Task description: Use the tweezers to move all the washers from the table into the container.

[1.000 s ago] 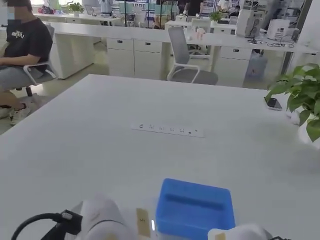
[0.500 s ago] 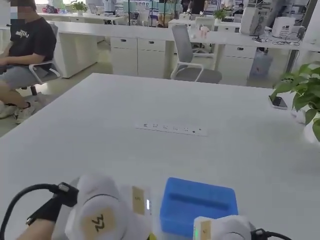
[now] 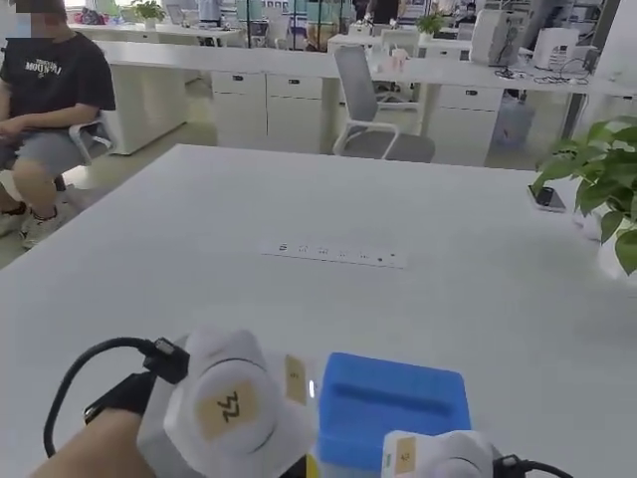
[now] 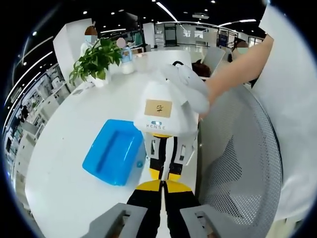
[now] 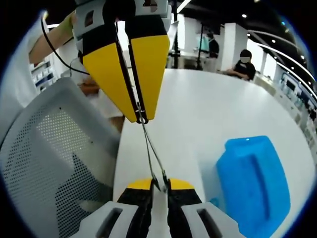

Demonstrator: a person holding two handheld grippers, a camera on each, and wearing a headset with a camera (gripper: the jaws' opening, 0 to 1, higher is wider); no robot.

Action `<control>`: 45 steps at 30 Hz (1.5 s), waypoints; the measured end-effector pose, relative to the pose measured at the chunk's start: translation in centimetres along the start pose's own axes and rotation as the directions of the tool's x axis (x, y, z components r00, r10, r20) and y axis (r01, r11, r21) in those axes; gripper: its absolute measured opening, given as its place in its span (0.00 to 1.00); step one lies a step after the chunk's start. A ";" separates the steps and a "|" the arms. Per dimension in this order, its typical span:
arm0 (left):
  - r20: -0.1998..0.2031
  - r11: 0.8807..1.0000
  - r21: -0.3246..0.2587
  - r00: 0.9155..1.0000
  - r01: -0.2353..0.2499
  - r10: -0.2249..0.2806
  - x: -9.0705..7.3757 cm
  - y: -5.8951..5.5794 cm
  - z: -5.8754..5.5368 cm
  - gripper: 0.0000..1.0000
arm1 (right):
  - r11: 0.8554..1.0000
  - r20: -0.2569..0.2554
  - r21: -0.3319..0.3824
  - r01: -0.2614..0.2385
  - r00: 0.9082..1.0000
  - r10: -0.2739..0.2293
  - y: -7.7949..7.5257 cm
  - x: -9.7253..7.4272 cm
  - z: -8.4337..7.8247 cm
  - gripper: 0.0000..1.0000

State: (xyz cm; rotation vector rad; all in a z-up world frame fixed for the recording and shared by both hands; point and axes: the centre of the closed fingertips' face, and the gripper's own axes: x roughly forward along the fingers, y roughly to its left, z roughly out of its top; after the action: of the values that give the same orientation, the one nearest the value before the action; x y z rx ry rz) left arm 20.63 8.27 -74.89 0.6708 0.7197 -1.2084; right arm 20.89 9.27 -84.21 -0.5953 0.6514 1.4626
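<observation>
The thin metal tweezers (image 5: 151, 153) run between my two grippers, which face each other tip to tip over the table's near edge. My left gripper (image 5: 140, 118) comes down from the top of the right gripper view, its yellow jaws shut on one end of the tweezers. My right gripper (image 5: 158, 187) is shut on the other end. In the left gripper view my left gripper (image 4: 162, 186) meets my right gripper (image 4: 166, 174). The blue container (image 3: 393, 398) lies just beyond both grippers' white housings, and looks empty (image 4: 114, 151). I can make out no washers.
The white table (image 3: 199, 259) carries a flush power strip (image 3: 333, 254); a phone (image 3: 544, 197) and a potted plant (image 3: 607, 179) are at its far right. A grey mesh chair (image 4: 237, 163) is close behind the grippers. A person sits at far left (image 3: 45, 90).
The left gripper's housing has come further up into the head view, with its hand and cable now showing. The blue container has stayed in place.
</observation>
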 end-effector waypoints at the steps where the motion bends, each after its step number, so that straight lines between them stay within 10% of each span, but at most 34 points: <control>1: 0.000 1.000 0.005 1.000 0.000 0.000 0.0 0.0 0.0 0.00 | 1.000 0.002 0.003 0.002 1.000 -0.002 0.0 0.0 0.0 0.07; 28: -0.041 0.989 0.101 0.994 0.107 -0.104 0.5 0.4 0.1 0.00 | 0.998 0.108 0.057 0.021 0.994 -0.027 -0.2 -1.4 2.6 0.21; 34: -0.045 0.987 0.114 0.993 0.117 -0.113 1.4 1.0 0.7 0.00 | 0.998 0.104 0.045 0.036 0.994 -0.041 -1.1 -1.9 3.1 0.09; 45: 0.095 0.994 -0.104 0.995 0.044 -0.034 1.8 1.3 0.3 0.18 | 0.993 0.095 0.118 0.016 0.995 -0.027 -1.4 -1.7 2.8 0.03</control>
State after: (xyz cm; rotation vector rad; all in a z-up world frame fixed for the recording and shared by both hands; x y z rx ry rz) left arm 22.26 7.24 -76.07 0.5115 0.7161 -1.2201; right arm 22.41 10.07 -81.11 -0.4373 0.6480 1.4136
